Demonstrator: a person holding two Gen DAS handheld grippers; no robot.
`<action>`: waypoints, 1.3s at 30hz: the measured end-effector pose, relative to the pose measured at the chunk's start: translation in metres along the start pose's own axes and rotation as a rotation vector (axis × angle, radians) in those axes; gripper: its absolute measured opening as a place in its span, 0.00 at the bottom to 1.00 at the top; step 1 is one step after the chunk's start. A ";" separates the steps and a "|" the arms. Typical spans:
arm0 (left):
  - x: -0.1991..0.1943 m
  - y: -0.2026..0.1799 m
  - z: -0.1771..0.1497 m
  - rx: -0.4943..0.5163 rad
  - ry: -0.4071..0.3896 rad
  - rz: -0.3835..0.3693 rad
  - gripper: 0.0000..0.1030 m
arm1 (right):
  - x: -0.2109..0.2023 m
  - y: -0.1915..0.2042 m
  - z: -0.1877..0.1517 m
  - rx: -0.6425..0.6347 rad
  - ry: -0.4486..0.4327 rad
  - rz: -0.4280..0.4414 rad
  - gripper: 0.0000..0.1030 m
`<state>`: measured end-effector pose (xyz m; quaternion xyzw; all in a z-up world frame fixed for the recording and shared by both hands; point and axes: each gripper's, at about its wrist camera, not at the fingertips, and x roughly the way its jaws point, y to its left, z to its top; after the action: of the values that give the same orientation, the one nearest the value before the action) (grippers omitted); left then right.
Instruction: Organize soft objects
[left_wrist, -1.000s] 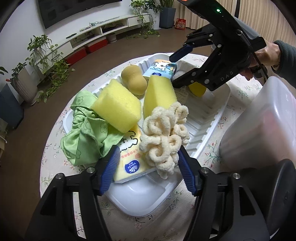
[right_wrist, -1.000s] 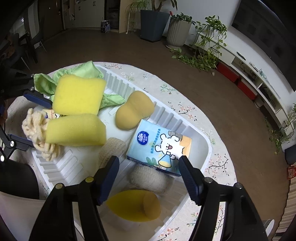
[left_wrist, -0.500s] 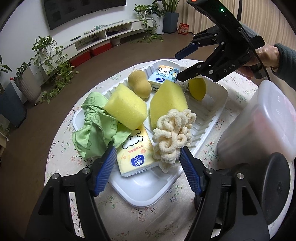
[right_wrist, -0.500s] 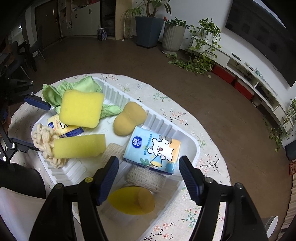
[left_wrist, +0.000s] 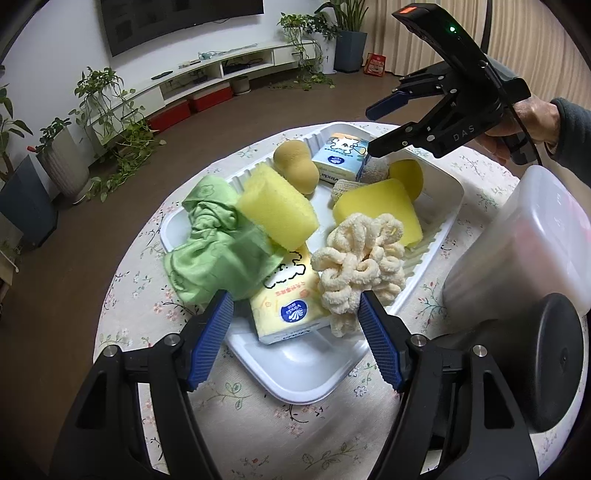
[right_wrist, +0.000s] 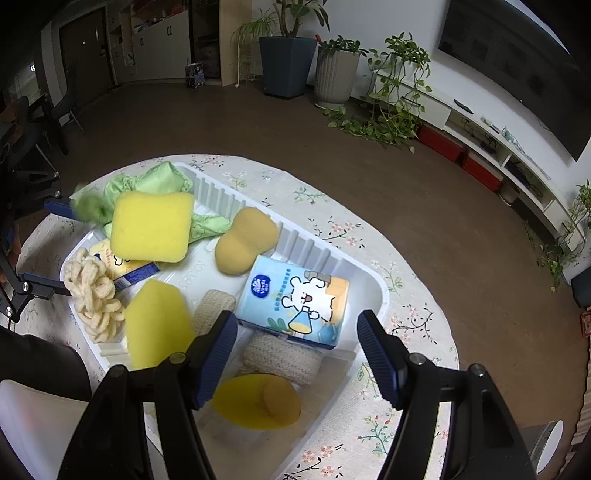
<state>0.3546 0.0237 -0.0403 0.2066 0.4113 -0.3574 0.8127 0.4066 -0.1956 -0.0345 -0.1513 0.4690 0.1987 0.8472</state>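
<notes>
Holding both tools above a round bench (left_wrist: 258, 435) covered in a floral cloth, I see a long white tray (left_wrist: 314, 384) lying across it with the soft things piled inside. A frosted plastic bin (left_wrist: 524, 251) stands on the bench just beside the tray on my right. Inside the tray, a crumpled green cloth (left_wrist: 218, 254) spills over the end nearest my left hand-held gripper (left_wrist: 295, 332), whose blue-padded jaws are spread wide and grip nothing. A yellow sponge block (left_wrist: 277, 210) leans on the cloth, and a second yellow sponge (left_wrist: 380, 210) lies tilted beside a cream looped scrunchie-like bundle (left_wrist: 362, 266). Under them sits a yellow tissue pack (left_wrist: 288, 302). At the far end lies a blue tissue pack (right_wrist: 295, 299), resting partly on a cream knitted pad (right_wrist: 280, 354), with a tan peanut-shaped sponge (right_wrist: 243, 240) next to it and a round yellow sponge (right_wrist: 255, 402) in the corner. My right hand-held gripper (right_wrist: 295, 350) hovers over that end, jaws wide apart and empty.
</notes>
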 end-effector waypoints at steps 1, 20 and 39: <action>-0.001 0.000 -0.001 -0.001 0.000 0.001 0.67 | 0.000 -0.001 0.000 0.004 -0.001 0.000 0.68; -0.012 0.008 -0.025 -0.055 -0.017 -0.002 0.67 | -0.013 -0.012 -0.006 0.049 -0.010 -0.011 0.68; -0.131 -0.024 -0.087 -0.343 -0.132 0.258 0.74 | -0.115 -0.002 -0.094 0.227 -0.063 -0.056 0.73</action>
<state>0.2378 0.1165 0.0157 0.0928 0.3821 -0.1880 0.9000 0.2831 -0.2611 0.0160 -0.0609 0.4573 0.1252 0.8783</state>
